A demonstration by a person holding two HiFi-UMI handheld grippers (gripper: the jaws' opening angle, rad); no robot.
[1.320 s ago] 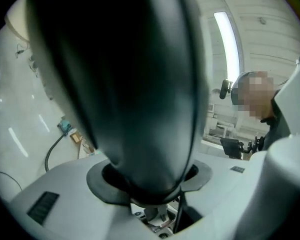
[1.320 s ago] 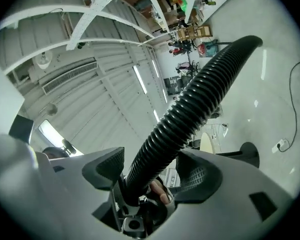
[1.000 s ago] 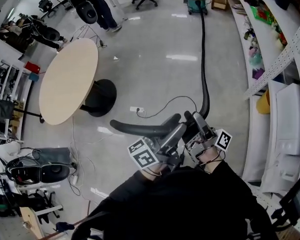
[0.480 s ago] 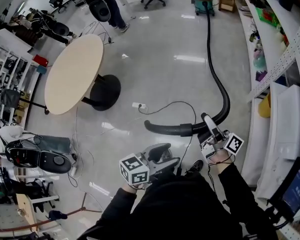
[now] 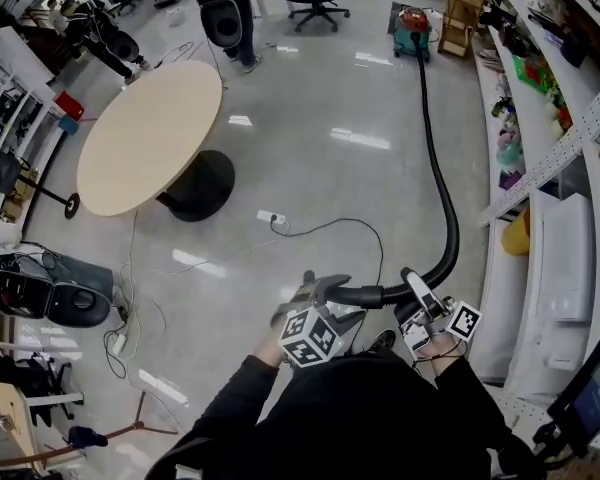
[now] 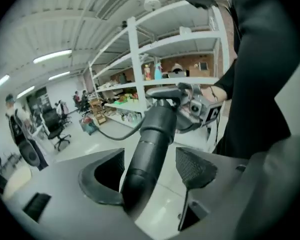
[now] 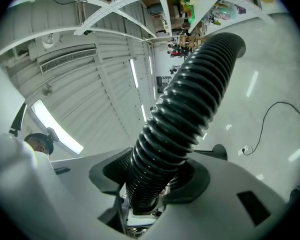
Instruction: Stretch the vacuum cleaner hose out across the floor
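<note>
The teal and red vacuum cleaner stands far off on the floor. Its black ribbed hose runs from it towards me along the shelving, then bends left near my hands. My right gripper has just been closing, and in the right gripper view both pads press on the ribbed hose. My left gripper is at the hose's free end. In the left gripper view its jaws have just been opening and stand wide, with the smooth end tube between them and a gap at the right pad.
A round wooden table on a black base stands at the left. A white power strip with a thin cable lies on the floor just ahead. White shelving lines the right side. Office chairs and a standing person are at the far end.
The hose's free end has been drawn in towards me and the hose lies straighter. My left gripper let go, dropped away, then came back around the end tube. The right gripper closed on the ribbed part.
</note>
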